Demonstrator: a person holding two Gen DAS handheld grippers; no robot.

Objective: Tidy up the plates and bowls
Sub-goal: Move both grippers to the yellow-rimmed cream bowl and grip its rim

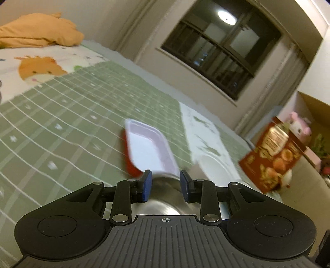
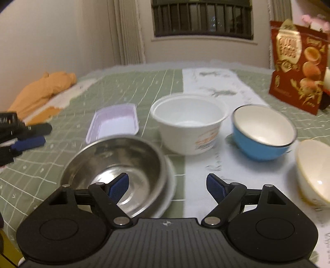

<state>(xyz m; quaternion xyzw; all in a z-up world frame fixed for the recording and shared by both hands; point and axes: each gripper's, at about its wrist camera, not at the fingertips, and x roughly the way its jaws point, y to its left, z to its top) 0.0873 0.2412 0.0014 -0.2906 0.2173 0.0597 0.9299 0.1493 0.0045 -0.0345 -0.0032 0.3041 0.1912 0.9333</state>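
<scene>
In the right wrist view a steel bowl [image 2: 115, 162] sits on a white plate [image 2: 169, 191] on the green checked cloth. Behind it lie a pale rectangular tray [image 2: 113, 125], a white paper bowl [image 2: 187, 123], a blue bowl [image 2: 262, 134] and a cream bowl [image 2: 313, 171] at the right edge. My right gripper [image 2: 167, 185] is open and empty, over the steel bowl's right rim. My left gripper [image 1: 165, 184] is partly open and empty, just above the steel bowl [image 1: 163, 202], with the tray [image 1: 148, 148] beyond. It also shows in the right wrist view [image 2: 28, 142] at the far left.
A red snack bag [image 2: 297, 68] stands at the back right. An orange cloth [image 2: 41, 90] lies at the back left of the bed-like surface. A wall with a dark window [image 2: 202, 18] is behind. A pink plush toy [image 1: 299, 123] sits on boxes at the right.
</scene>
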